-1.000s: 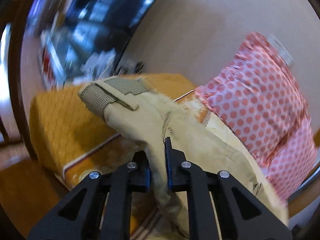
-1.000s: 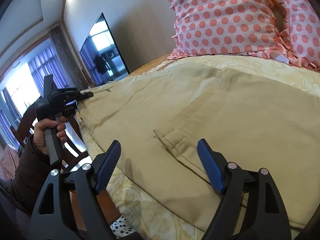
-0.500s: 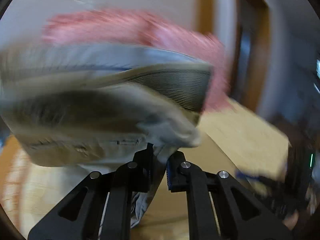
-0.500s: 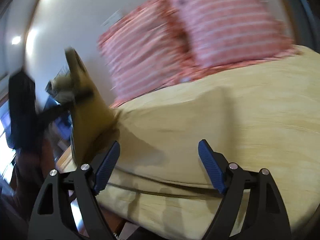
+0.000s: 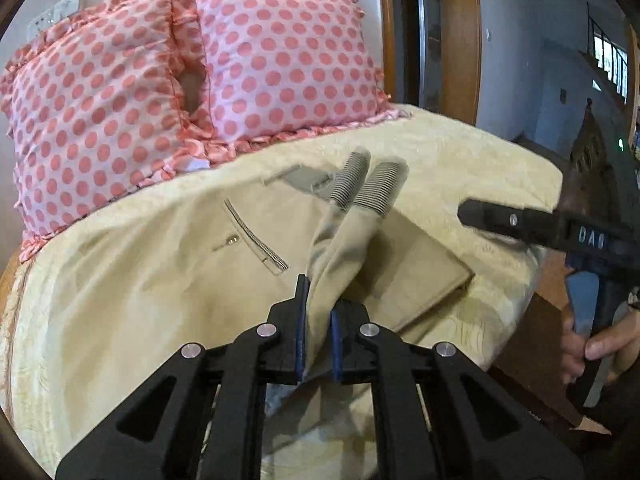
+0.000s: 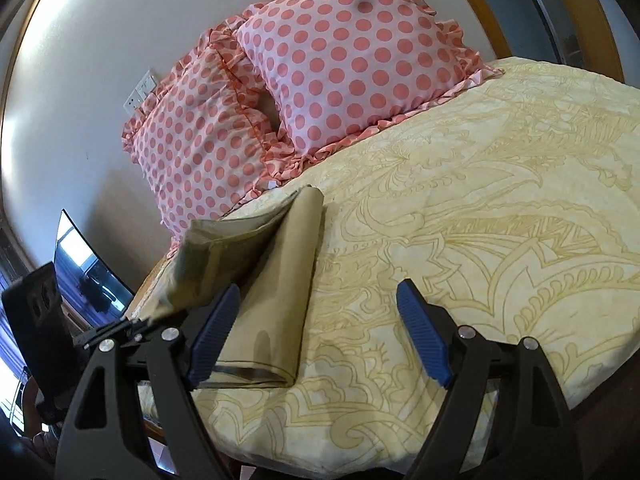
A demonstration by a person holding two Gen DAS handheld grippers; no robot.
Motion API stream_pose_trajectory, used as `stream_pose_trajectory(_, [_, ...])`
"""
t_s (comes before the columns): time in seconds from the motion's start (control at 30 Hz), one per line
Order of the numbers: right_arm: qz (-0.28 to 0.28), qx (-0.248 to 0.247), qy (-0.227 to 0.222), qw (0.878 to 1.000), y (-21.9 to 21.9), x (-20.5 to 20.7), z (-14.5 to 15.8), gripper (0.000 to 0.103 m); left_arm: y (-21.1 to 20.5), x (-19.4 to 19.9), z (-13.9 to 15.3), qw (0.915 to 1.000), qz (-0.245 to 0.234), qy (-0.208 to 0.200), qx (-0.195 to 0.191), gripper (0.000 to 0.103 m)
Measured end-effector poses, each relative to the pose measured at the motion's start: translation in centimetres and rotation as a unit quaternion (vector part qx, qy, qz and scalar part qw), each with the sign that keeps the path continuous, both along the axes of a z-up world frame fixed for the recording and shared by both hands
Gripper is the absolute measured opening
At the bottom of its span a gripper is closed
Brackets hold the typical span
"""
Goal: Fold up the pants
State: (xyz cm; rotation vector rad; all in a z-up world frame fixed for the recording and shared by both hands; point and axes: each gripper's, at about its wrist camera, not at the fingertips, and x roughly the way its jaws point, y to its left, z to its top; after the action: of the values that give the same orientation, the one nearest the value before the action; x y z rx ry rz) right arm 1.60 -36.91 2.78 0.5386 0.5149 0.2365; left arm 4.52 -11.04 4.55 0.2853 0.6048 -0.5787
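Observation:
The beige pants [image 5: 168, 280] lie on the pale yellow bed cover [image 5: 460, 152]. My left gripper [image 5: 318, 320] is shut on a bunched part of the pants near the ribbed leg cuffs [image 5: 368, 186], held over the pants body with its back pocket [image 5: 256, 236]. In the right wrist view the pants [image 6: 276, 280] lie partly folded at the left. My right gripper [image 6: 324, 336] is open and empty above the bed's near edge. It also shows at the right of the left wrist view [image 5: 520, 222].
Two pink polka-dot pillows [image 5: 192, 76] lean on the wall at the bed's head. The patterned bed cover [image 6: 500, 220] spreads to the right. A TV [image 6: 84, 264] stands at the far left. A doorway [image 5: 424, 36] lies beyond the bed.
My left gripper has swung the held pants end across the bed and over the pants body. My right gripper has turned toward the bed's right side and stays open.

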Motion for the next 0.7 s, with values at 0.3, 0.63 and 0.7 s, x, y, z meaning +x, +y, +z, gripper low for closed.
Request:
stream_pose_trajectory(0.3, [-0.011,-0.007,-0.015,1.000,-0.5,0.2,1.2,0.080,0.1,-2.3,0.6,0.9996,-0.010,-0.002,-0.027,0.006])
stream_pose_trajectory(0.63, [0.077,-0.019,-0.078,0.994,3.5,2.4,5.6,0.080,2.4,-3.7,-0.4,0.9981,-0.035,0.025,-0.044,0.034])
stream_pose_trajectory(0.7, [0.115,-0.008,-0.079,0.990,4.9,3.4,5.9,0.080,4.6,-4.6,1.1,0.9970,-0.032,0.010,-0.070,0.091])
